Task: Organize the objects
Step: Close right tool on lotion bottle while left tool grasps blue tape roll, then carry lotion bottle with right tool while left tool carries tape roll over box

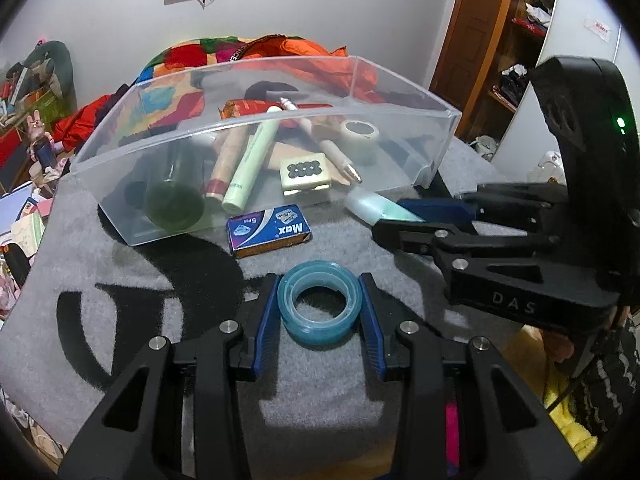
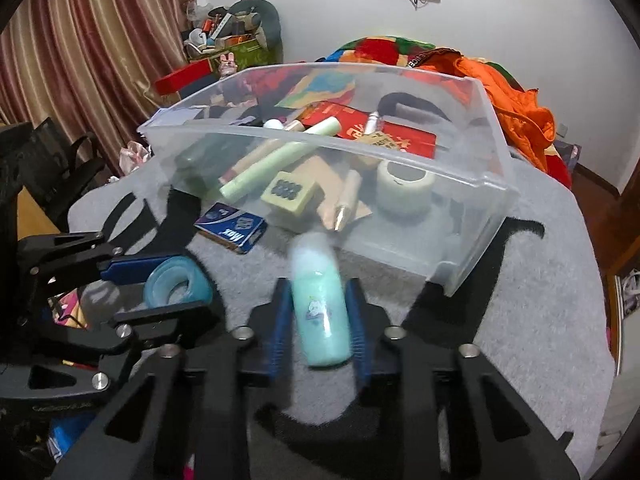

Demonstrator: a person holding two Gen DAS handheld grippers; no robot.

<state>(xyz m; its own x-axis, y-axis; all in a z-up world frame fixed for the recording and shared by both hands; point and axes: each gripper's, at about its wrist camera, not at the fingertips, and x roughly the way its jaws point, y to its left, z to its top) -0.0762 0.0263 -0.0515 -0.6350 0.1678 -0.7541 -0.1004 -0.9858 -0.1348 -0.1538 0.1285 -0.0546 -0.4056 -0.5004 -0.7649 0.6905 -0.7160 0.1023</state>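
Note:
A blue tape roll (image 1: 319, 304) lies flat on the grey mat between the blue pads of my left gripper (image 1: 320, 300), which touch its sides; it also shows in the right wrist view (image 2: 176, 284). My right gripper (image 2: 319, 312) is shut on a pale turquoise bottle (image 2: 320, 312), which points toward the clear plastic bin (image 2: 492, 184). In the left wrist view the right gripper (image 1: 396, 216) holds the bottle (image 1: 372, 208) by the bin's front wall (image 1: 260, 128). A blue "Max" box (image 1: 269, 231) lies on the mat in front of the bin.
The bin holds a dark green jar (image 1: 174, 200), tubes (image 1: 250, 164), a white tape roll (image 1: 360, 134), a cream case (image 1: 306, 174) and a pen. Bright clothes (image 2: 508, 92) lie behind the bin. A wooden shelf (image 1: 500, 40) stands at the right.

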